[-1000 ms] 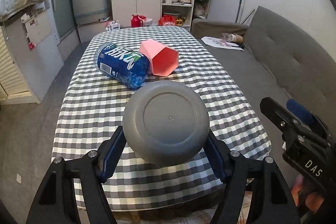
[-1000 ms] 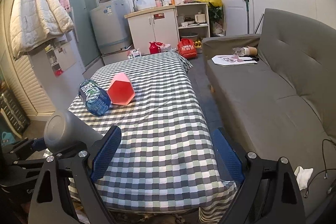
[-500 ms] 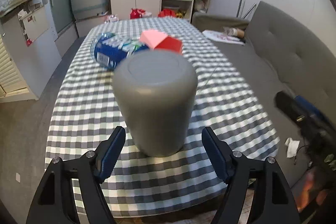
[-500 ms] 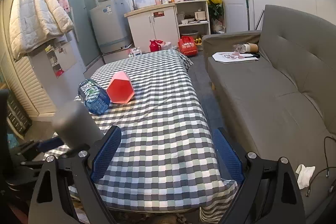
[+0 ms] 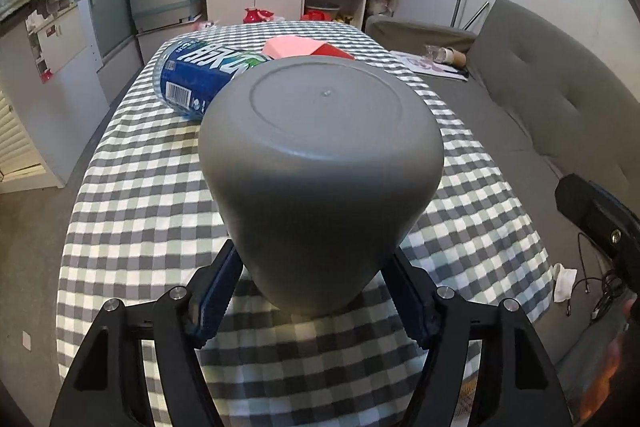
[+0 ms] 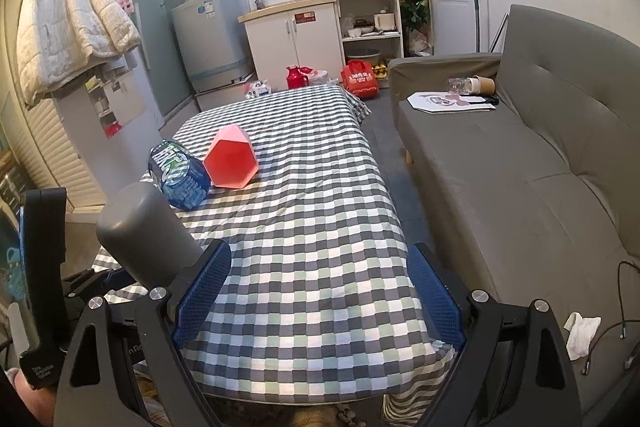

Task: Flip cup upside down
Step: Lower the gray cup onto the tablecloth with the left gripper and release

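A grey plastic cup (image 5: 320,171) stands upside down, base up, near the front edge of the checked table (image 5: 132,195). My left gripper (image 5: 312,291) is shut on the grey cup, its blue pads against the cup's lower sides near the rim. The cup also shows in the right wrist view (image 6: 144,231), tilted a little, with the left gripper (image 6: 104,277) under it. My right gripper (image 6: 320,291) is open and empty, above the table's front right part.
A blue water bottle (image 5: 200,77) lies on its side behind the cup, and a pink hexagonal cup (image 6: 231,159) lies beside it. A grey sofa (image 6: 540,167) runs along the right. Cabinets and a washing machine stand at the back.
The left gripper turned the grey cup from base facing the camera to base up, then lowered it toward the table. The right gripper stayed open and hardly moved.
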The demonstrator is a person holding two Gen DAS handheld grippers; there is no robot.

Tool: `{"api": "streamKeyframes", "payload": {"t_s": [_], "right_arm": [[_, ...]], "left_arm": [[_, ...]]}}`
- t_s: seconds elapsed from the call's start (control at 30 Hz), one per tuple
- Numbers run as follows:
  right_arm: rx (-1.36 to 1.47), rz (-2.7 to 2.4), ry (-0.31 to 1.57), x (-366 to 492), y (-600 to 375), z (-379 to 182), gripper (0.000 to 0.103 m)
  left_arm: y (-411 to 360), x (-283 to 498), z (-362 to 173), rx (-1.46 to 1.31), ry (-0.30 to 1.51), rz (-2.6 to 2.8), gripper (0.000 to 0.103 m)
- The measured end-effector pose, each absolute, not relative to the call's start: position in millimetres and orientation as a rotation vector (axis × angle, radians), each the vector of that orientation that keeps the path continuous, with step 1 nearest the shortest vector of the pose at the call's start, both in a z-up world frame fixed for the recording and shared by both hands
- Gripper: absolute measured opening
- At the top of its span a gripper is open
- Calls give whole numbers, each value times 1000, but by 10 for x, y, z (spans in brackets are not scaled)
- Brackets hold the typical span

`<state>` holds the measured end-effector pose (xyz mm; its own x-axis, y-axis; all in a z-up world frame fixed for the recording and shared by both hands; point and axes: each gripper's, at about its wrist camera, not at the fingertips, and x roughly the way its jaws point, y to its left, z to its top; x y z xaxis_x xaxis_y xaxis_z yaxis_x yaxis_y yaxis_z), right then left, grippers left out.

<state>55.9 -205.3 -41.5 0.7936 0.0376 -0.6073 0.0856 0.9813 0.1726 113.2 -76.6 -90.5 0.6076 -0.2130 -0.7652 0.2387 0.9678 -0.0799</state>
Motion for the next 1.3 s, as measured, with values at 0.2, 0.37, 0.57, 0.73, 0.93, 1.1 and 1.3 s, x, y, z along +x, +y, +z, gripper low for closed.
{"api": "streamKeyframes", "payload": {"t_s": [0.2,0.37,0.57,0.73,0.93,1.1,1.3], "right_arm": [[178,-20,675,613,-2004,-439,90],[169,-20,681,631,-1981,-446,90],[162,-23,682,644,-1938,-453,90],[100,-25,650,555,-1813,-389,90],[47,-23,554,409,-1693,-190,90],[84,-17,466,206,-1573,-24,95],[-3,12,396,13,-1307,-43,103]], "left_arm": [[-862,1332,-915,56,848,-270,72],[-890,1423,-918,56,839,-274,74],[-816,1265,-891,94,850,-250,83],[-614,1050,-712,51,814,-214,83],[-337,686,-255,57,614,-127,83],[-11,367,-62,-13,478,-55,93],[150,168,-108,-8,438,-18,102]]}}
